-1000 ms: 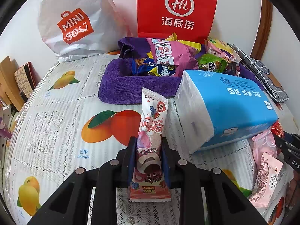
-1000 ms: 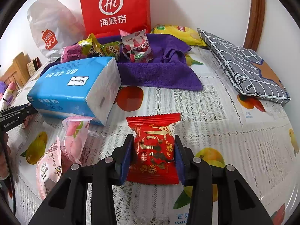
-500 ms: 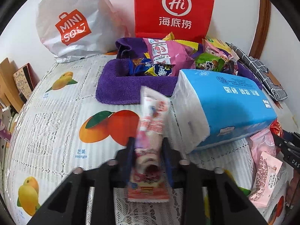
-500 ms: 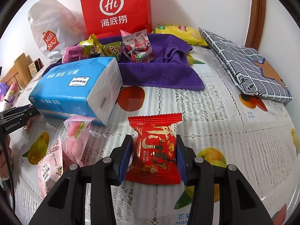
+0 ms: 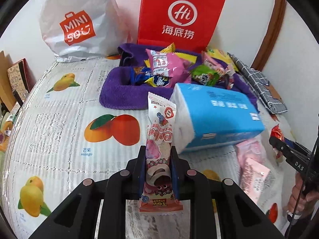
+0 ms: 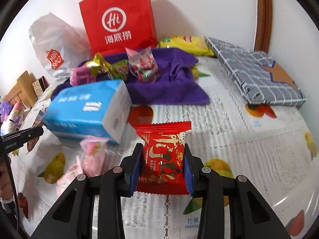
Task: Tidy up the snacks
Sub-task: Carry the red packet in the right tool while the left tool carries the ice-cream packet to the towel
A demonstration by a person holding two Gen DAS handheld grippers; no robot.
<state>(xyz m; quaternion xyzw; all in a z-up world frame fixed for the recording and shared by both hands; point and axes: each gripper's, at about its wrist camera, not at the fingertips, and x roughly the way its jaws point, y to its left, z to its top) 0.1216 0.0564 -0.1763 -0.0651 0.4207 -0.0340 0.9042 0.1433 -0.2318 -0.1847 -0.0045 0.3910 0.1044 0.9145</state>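
My left gripper [image 5: 158, 151] is shut on a long pink snack bar [image 5: 160, 123], which stands up between the pads just above the fruit-print tablecloth [image 5: 59, 123]. In the right wrist view my right gripper [image 6: 162, 149] grips a red snack packet [image 6: 162, 167]. Its jaws are closing and both blue pads press on the packet's sides, holding it a little off the cloth. A purple towel [image 5: 121, 97] at the back holds several snack packets [image 5: 165, 67]. Two pink packets [image 5: 253, 171] lie between the two grippers.
A blue tissue pack [image 5: 217, 115] lies in front of the towel, between both grippers and the snack pile. A red paper bag [image 5: 179, 18] and a white plastic bag [image 5: 79, 23] stand against the wall. A grey checked pouch [image 6: 257, 73] and a yellow packet [image 6: 185, 41] lie at back right.
Both grippers have risen slightly with their packets. The pink bar has come off the cloth and the right jaws have narrowed on the red packet.
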